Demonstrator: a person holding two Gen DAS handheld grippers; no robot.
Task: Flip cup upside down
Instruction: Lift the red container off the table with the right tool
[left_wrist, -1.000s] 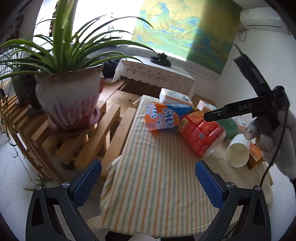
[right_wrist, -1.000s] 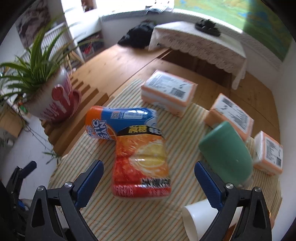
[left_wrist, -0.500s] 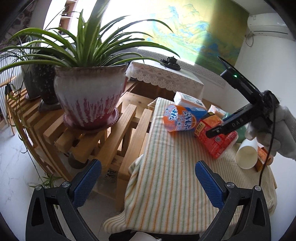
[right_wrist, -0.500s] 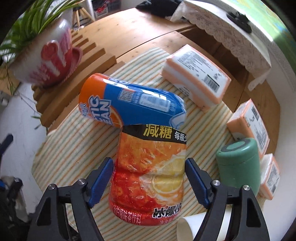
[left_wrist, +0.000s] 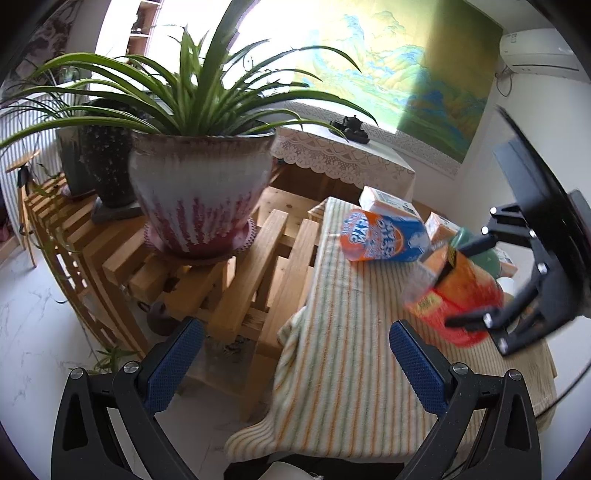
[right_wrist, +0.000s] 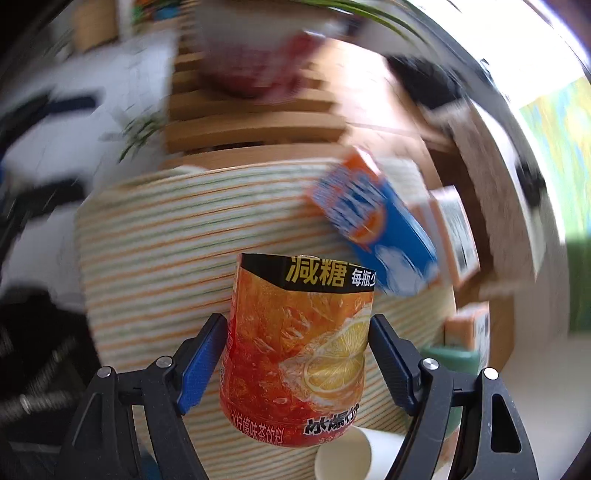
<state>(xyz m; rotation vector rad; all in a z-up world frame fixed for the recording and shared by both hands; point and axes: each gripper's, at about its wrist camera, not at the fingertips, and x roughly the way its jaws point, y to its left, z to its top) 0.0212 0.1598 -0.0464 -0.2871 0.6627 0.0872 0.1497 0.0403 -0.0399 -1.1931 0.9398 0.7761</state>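
My right gripper (right_wrist: 297, 354) is shut on an orange-red lemon tea cup (right_wrist: 295, 350), its blue pads pressed on both sides, and holds it above the striped tablecloth (right_wrist: 155, 266). The left wrist view shows the same cup (left_wrist: 458, 295) blurred in the right gripper's black frame (left_wrist: 517, 291). My left gripper (left_wrist: 295, 373) is open and empty, low at the table's near corner. A white paper cup (right_wrist: 343, 456) lies just below the held cup, partly hidden.
A blue-orange drink carton (left_wrist: 384, 240) lies on the cloth, with orange-white boxes (left_wrist: 388, 201) behind it. A green cup (right_wrist: 450, 362) shows behind my right finger. A large potted plant (left_wrist: 199, 192) stands on a wooden slatted stand (left_wrist: 236, 280) left of the table.
My right gripper closed on the orange-red cup, lifted it off the cloth and is swinging it; the view is motion-blurred. My left gripper drew back and left from the table.
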